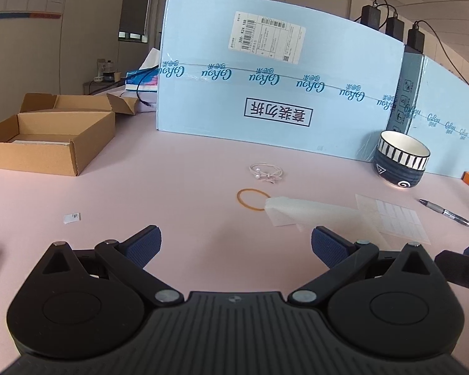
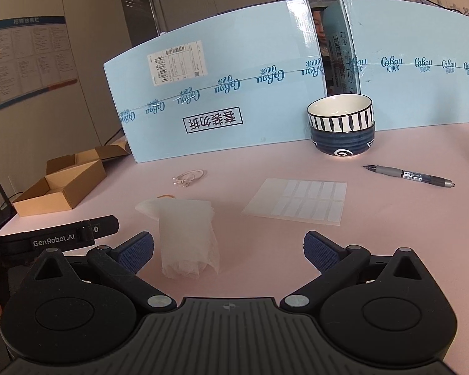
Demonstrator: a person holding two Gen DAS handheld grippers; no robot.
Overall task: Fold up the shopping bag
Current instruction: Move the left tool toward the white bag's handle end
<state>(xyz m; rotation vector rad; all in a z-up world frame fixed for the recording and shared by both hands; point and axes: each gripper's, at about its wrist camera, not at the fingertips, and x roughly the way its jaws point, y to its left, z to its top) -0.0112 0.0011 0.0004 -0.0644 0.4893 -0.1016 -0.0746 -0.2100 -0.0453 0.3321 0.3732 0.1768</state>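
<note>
A thin, translucent white shopping bag point(image 2: 186, 234) lies crumpled and partly folded on the pink table. In the left wrist view the bag point(image 1: 300, 212) sits ahead and to the right of my fingers. My left gripper point(image 1: 236, 245) is open over bare table, holding nothing. My right gripper point(image 2: 228, 250) is open too, with the bag's near end just inside its left finger point(image 2: 137, 250); no contact is visible. The left gripper's body point(image 2: 56, 239) shows at the left edge of the right wrist view.
Behind the bag lie a yellow rubber band point(image 1: 253, 199) and a pearl hair tie point(image 1: 265, 173). A label sheet point(image 2: 297, 201), a pen point(image 2: 412, 175) and stacked striped bowls point(image 2: 342, 125) are at right. Light-blue cartons point(image 1: 281, 81) wall off the back. An open cardboard box point(image 1: 47, 137) stands at left.
</note>
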